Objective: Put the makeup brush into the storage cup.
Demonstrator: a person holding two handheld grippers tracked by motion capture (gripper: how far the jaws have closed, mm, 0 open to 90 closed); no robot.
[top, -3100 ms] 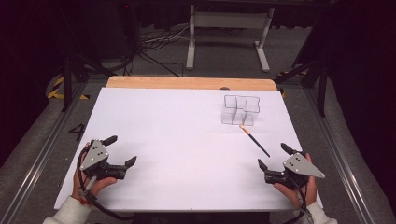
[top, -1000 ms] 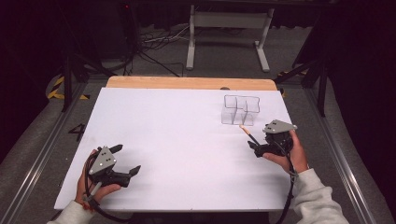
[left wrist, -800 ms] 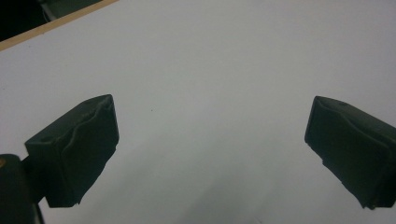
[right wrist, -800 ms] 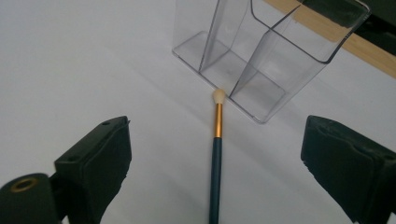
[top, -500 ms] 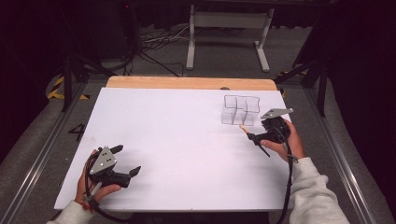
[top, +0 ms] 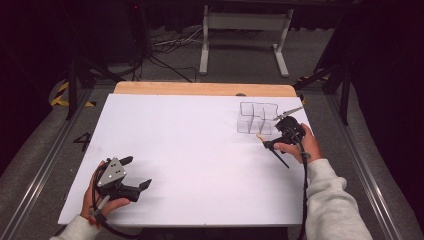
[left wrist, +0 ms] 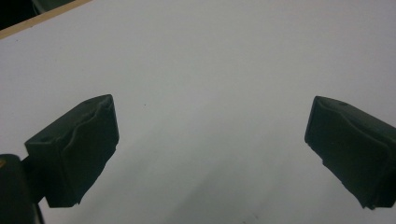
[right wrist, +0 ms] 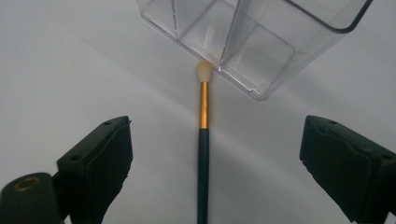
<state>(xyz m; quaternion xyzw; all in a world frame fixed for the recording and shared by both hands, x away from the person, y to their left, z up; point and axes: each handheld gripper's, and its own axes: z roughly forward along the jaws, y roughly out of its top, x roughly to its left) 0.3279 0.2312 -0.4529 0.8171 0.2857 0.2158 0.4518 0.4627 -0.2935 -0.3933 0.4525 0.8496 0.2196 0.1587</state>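
White tabletop (top: 200, 145): a small brush (right wrist: 202, 154) lies flat, its pale tip touching the clear divided box (right wrist: 252, 37). The right gripper (right wrist: 212, 163) is held over the handle, jaws spread wide on either side. For a clean grip, the jaws are best closed squarely across the handle. The left gripper (top: 131, 175) rests apart, jaws wide and empty.

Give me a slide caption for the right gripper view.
Open hand-held gripper straddles a makeup brush tipped against a clear organizer.
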